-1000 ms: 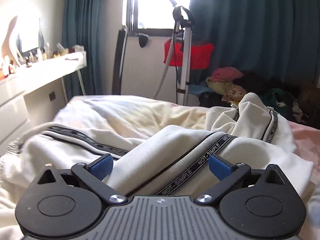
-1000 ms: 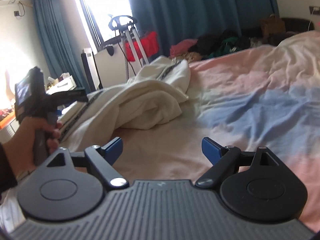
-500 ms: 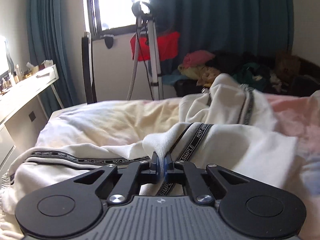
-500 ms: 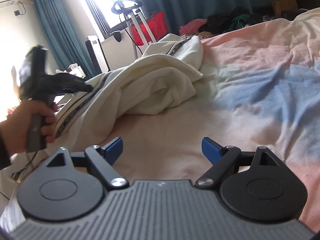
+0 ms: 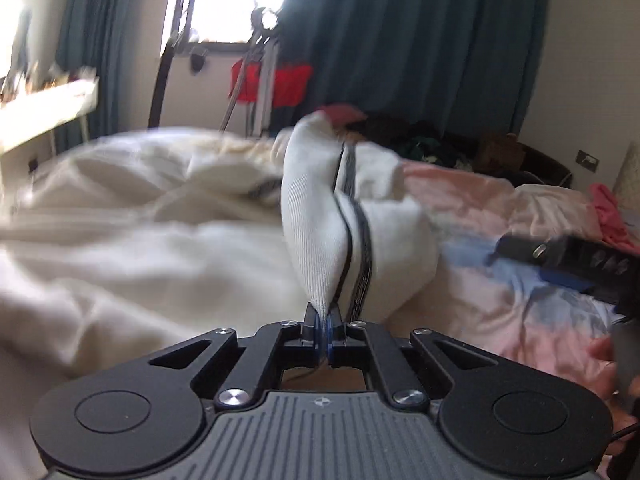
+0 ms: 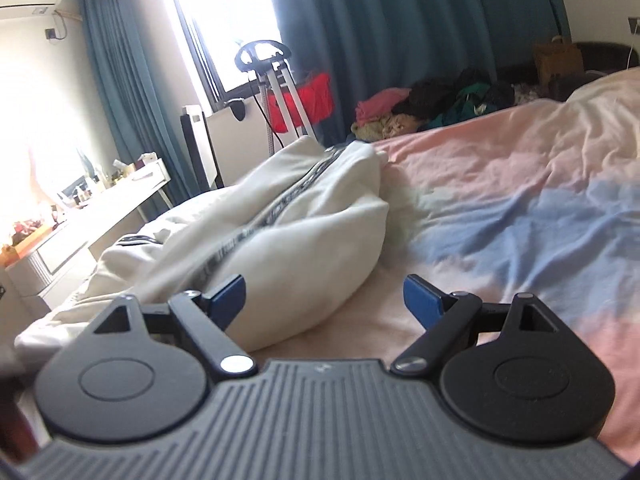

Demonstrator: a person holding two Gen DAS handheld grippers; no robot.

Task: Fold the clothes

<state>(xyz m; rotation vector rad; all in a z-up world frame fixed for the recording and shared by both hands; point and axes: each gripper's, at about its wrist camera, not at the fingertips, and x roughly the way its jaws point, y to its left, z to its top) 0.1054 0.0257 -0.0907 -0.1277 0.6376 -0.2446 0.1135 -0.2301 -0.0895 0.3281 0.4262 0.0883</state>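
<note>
A cream garment with black lettered stripes (image 5: 320,216) lies bunched on the bed. My left gripper (image 5: 323,326) is shut on a fold of it beside a stripe and pulls the cloth taut toward the camera. The same garment (image 6: 280,232) fills the left of the right wrist view. My right gripper (image 6: 324,300) is open and empty, its left pad close to the garment's near bulge, over the bedsheet. The right gripper's body also shows in the left wrist view (image 5: 568,260), blurred.
The bed has a pink and blue sheet (image 6: 520,208). A white desk with small items (image 6: 100,208) stands left of the bed. A garment steamer stand (image 6: 280,92) and a clothes pile (image 6: 440,108) are beyond the bed by teal curtains.
My left gripper closed on the garment fold and has pulled it up and to the right. My right gripper stays open and has moved closer to the garment.
</note>
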